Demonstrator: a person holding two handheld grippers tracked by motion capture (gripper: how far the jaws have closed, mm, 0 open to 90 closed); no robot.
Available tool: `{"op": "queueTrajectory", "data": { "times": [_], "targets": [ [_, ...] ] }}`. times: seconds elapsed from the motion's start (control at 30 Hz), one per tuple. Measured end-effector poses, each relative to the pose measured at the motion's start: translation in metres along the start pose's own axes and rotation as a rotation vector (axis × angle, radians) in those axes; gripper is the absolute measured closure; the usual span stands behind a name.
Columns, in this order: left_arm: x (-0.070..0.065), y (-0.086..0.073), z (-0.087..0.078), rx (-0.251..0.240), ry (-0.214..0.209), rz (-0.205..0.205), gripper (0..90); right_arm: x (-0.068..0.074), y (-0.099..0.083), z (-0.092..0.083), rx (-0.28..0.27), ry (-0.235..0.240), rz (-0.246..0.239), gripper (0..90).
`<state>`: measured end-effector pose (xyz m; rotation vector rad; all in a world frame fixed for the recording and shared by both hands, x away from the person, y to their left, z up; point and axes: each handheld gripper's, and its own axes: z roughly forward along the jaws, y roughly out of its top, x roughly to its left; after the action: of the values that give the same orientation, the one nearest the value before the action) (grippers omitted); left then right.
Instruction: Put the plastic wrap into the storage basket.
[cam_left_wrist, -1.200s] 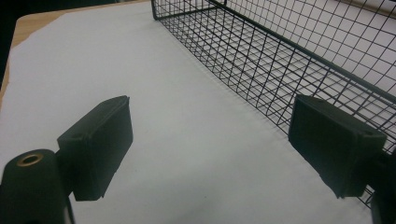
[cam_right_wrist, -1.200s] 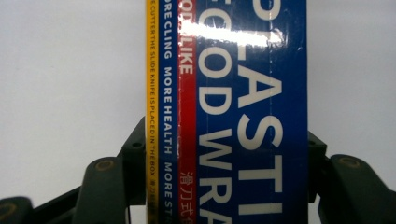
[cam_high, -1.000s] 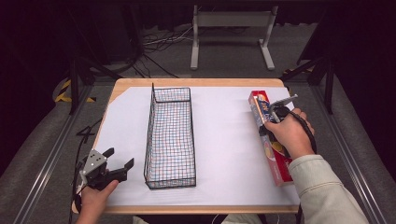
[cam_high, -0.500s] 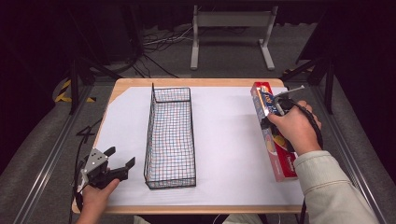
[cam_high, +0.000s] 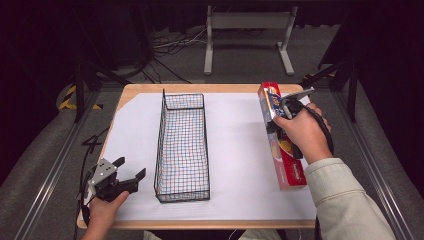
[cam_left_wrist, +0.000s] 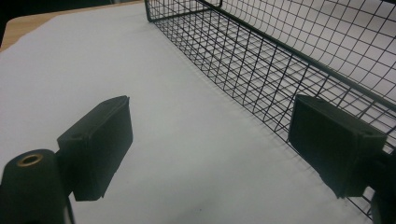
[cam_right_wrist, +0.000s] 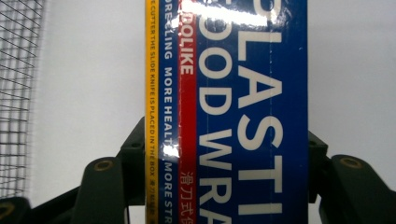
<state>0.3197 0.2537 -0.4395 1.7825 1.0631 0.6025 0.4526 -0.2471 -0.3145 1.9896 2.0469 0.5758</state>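
Two grippers work here. Near left, the left gripper (cam_high: 131, 174) rests on the white sheet with jaws apart and nothing between them, just left of the wire basket (cam_high: 182, 145). At the right edge, the right gripper (cam_high: 278, 116) is clamped across the box (cam_high: 280, 145), a long red-and-blue plastic-wrap carton. Its long axis runs near to far, parallel to the basket, which lies to its left; the right hand is nearer.

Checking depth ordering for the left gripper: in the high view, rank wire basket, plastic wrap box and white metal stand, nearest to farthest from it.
1. Wire basket: just right of the left gripper, mid-table.
2. Plastic wrap box: far right edge of the table, clamped in the right gripper.
3. White metal stand: on the floor beyond the table.
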Motion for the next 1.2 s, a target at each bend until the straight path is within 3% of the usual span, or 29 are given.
{"op": "queueTrajectory", "data": {
  "times": [0.4, 0.97, 1.2],
  "targets": [
    [0.001, -0.001, -0.003, -0.004, 0.005, -0.009, 14.5, 0.044, 0.011, -0.002, -0.001, 0.033, -0.003, 40.5],
    [0.001, 0.001, -0.002, -0.013, -0.002, 0.000, 14.6, 0.114, 0.025, -0.003, 0.005, 0.057, -0.048, 40.5],
    [0.000, 0.001, -0.002, -0.015, -0.005, -0.004, 14.6, 0.134, 0.026, -0.001, -0.010, 0.072, -0.046, 40.5]
  ]
}}
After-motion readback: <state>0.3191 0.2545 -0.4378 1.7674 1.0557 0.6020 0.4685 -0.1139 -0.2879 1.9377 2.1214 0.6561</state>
